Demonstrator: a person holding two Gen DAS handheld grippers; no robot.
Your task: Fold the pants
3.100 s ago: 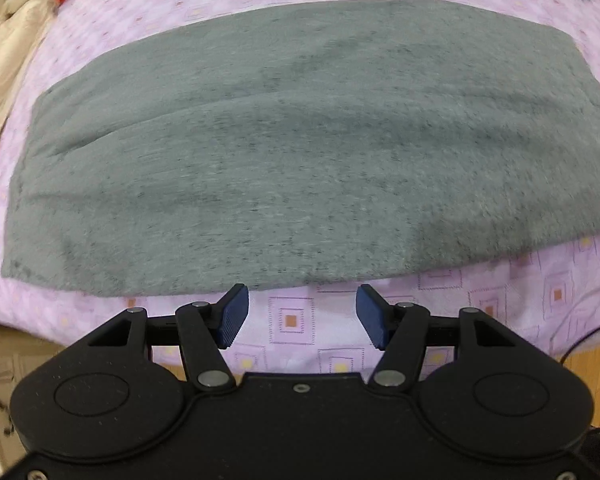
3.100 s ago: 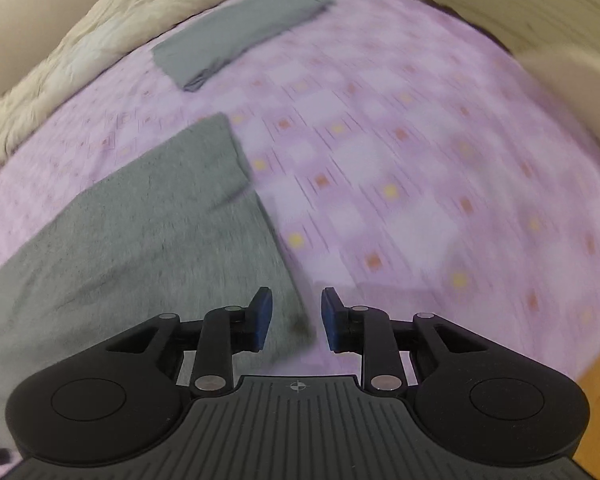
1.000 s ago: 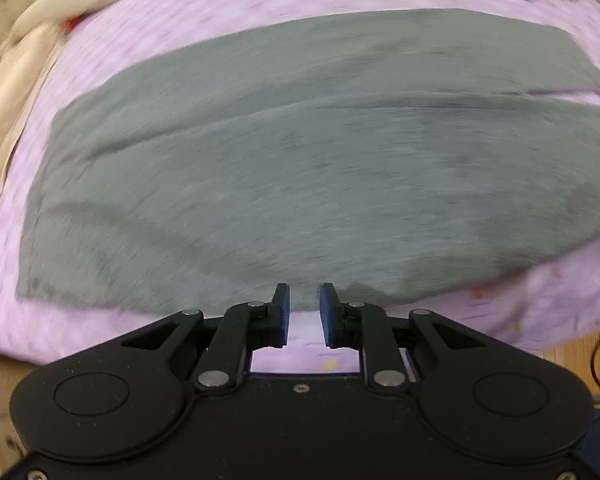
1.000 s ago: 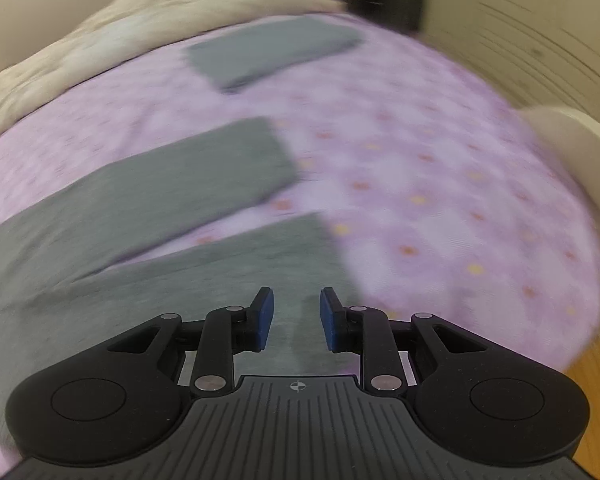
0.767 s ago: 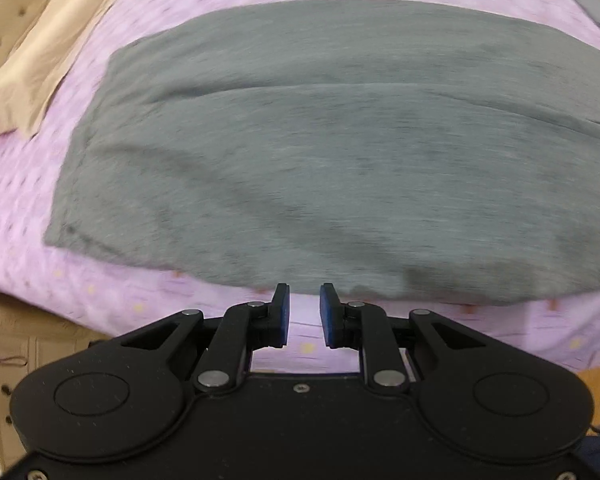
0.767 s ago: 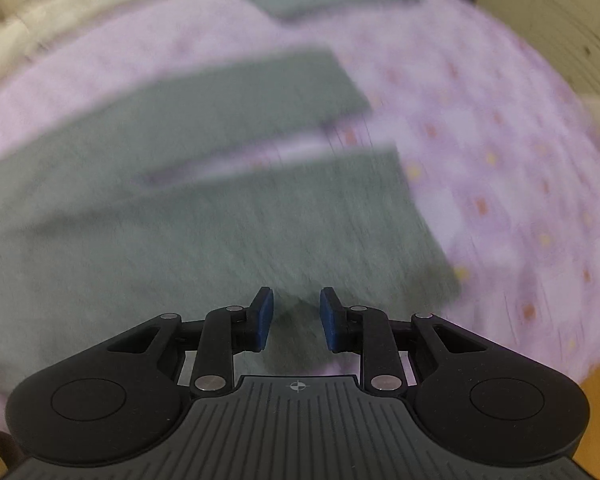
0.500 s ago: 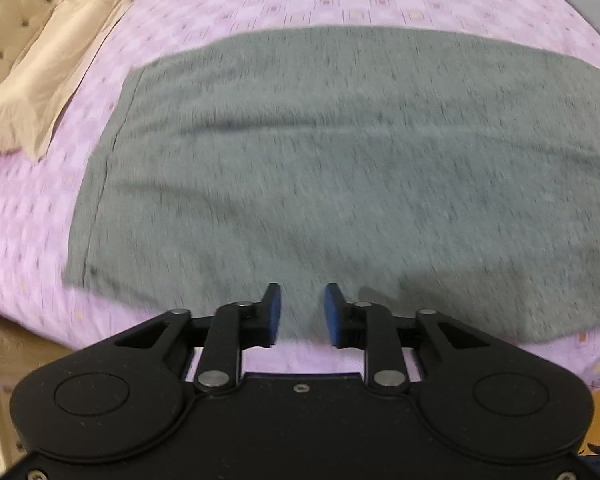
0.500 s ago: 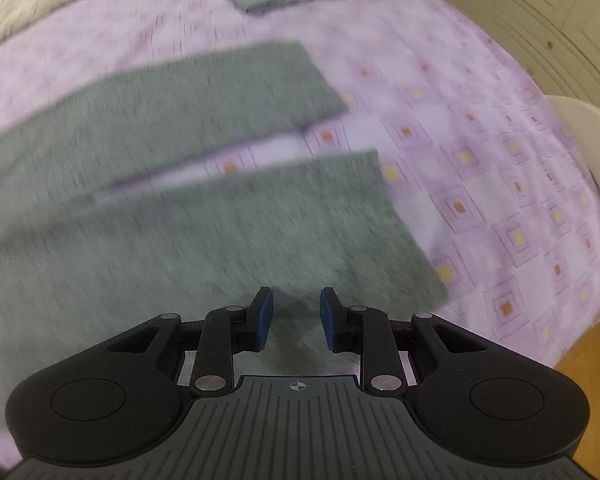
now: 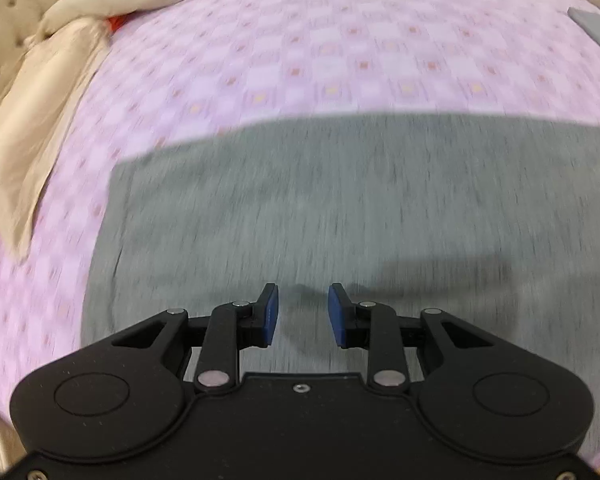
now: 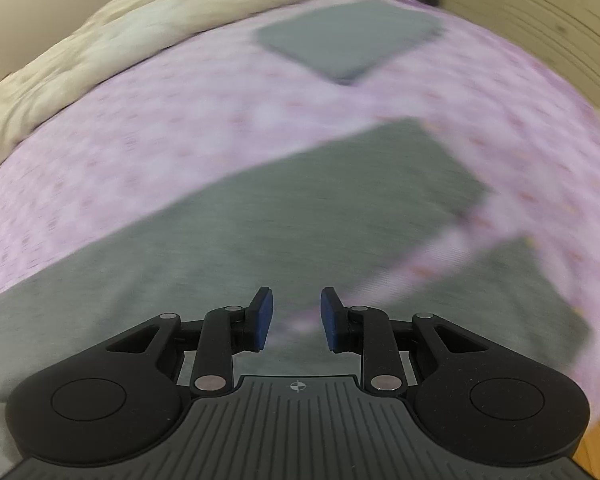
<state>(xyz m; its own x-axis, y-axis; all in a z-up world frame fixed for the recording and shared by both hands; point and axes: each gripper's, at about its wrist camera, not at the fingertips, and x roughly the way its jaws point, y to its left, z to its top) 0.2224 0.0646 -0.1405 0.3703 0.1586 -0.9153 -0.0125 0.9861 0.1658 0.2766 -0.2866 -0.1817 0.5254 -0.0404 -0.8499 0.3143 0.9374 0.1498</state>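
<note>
My left gripper (image 9: 302, 314): jaws apart with a clear gap, nothing between the blue pads (image 9: 269, 312); it hangs over the near part of the pants.
My right gripper (image 10: 296, 318): jaws likewise apart and holding nothing, over the spot where the two legs part.
Pants (image 9: 340, 216): grey, flat on the bed; in my left view they fill the lower half, the short straight end at 9 o'clock, the cloth running off toward 3 o'clock.
Long axis (image 10: 300, 216): in my right view it runs from 8 o'clock up to 2 o'clock; the legs point to 2 and 4 o'clock, a strip of sheet showing between them.
Folded grey cloth (image 10: 350, 36): at 12 o'clock, well apart from the pants.
Sheet (image 9: 360, 52): lilac with small squares, blurred by motion.
Blanket (image 10: 140, 20): cream, bunched along the far edge from 9 to 12 o'clock.
Headboard (image 9: 4, 32): tufted beige, at 10 o'clock in my left view.
Room: pale panelled wall (image 10: 540, 12) at 2 o'clock.
</note>
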